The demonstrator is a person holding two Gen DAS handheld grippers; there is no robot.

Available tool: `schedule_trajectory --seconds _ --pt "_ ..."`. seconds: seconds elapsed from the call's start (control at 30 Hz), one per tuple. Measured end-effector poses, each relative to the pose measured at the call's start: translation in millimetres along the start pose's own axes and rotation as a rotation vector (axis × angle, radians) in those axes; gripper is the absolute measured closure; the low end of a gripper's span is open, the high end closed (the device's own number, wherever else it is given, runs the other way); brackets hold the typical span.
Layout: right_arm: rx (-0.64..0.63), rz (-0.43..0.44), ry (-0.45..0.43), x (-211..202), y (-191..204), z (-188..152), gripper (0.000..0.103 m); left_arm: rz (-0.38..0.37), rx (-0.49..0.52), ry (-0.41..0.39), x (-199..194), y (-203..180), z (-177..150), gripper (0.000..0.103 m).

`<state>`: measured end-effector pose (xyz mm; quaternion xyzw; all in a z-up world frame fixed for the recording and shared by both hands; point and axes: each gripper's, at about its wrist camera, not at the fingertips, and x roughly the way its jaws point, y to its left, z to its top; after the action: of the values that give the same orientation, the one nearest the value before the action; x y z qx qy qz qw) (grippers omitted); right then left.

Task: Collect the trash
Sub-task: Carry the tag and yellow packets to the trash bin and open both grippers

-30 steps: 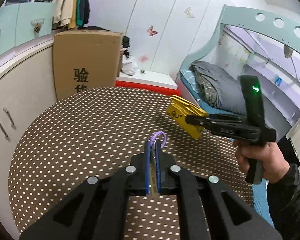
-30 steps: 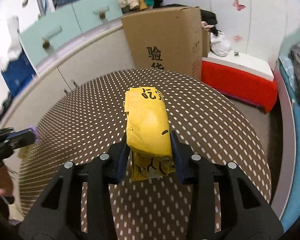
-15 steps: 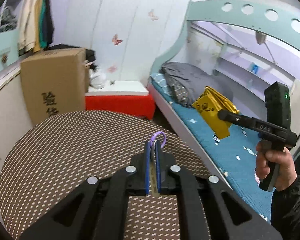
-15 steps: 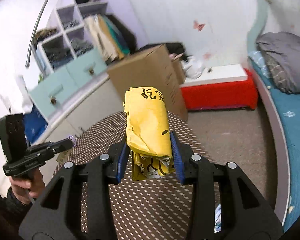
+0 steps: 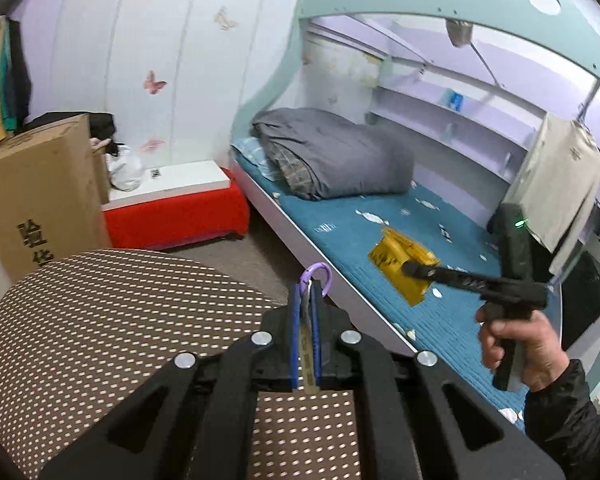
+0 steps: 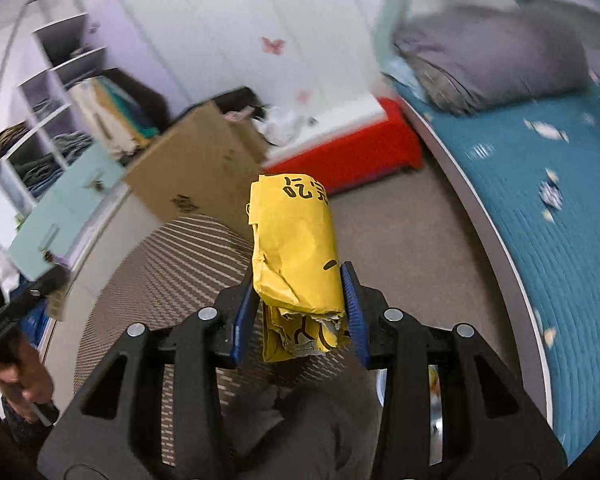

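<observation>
1. Carrying phase: both grippers are loaded and off the table, so I judge this as transport to a bin.
2. Right gripper: jaws pinching the crumpled yellow wrapper across its width. The wrapper sticks out forward past the fingertips. From the left wrist cam the same wrapper hangs in the air over the bed.
3. Left gripper: jaws pressed nearly together on a thin tag with a purple loop poking out past the tips. Held over the table's edge.
4. No bin visible in either view; can't tell where it is.
5. Next move needs: find the bin, keep both grips closed while moving, then release above the opening one at a time.
6. Risk: the wrapper is soft paper and may slip if the squeeze eases.
</observation>
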<state>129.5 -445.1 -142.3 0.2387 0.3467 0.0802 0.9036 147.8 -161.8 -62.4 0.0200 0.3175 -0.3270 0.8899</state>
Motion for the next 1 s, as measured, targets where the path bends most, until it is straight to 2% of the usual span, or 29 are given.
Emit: schedule_trajectory --seconds 0.1,0.17,0.23,0.3,0.4,0.47,0.73,1.0 --pt "0.067 -0.051 0.048 17 -31 -13 0.062 -0.022 0.020 0.031 20 -14 2 0.098" --pt "0.121 -0.070 0.078 31 -54 -24 0.056 -0.035 0.034 0.049 32 -22 3 0.098" --pt "0.165 -0.090 0.101 44 -73 -33 0.034 -0.045 0.050 0.070 44 -31 3 0.098" --pt "0.217 -0.114 0.131 58 -93 -44 0.025 -0.054 0.060 0.089 55 -37 3 0.098" --pt "0.328 -0.150 0.162 70 -125 -63 0.024 -0.071 0.081 0.130 76 -49 -1 0.098" --pt "0.384 -0.135 0.147 65 -136 -72 0.022 -0.082 0.099 0.160 92 -58 -4 0.098" --pt "0.416 -0.152 0.050 10 -160 -75 0.017 -0.133 0.145 0.313 166 -92 -24 0.098" --pt "0.400 -0.187 0.001 -27 -171 -75 0.015 -0.146 0.203 0.459 229 -119 -47 0.098"
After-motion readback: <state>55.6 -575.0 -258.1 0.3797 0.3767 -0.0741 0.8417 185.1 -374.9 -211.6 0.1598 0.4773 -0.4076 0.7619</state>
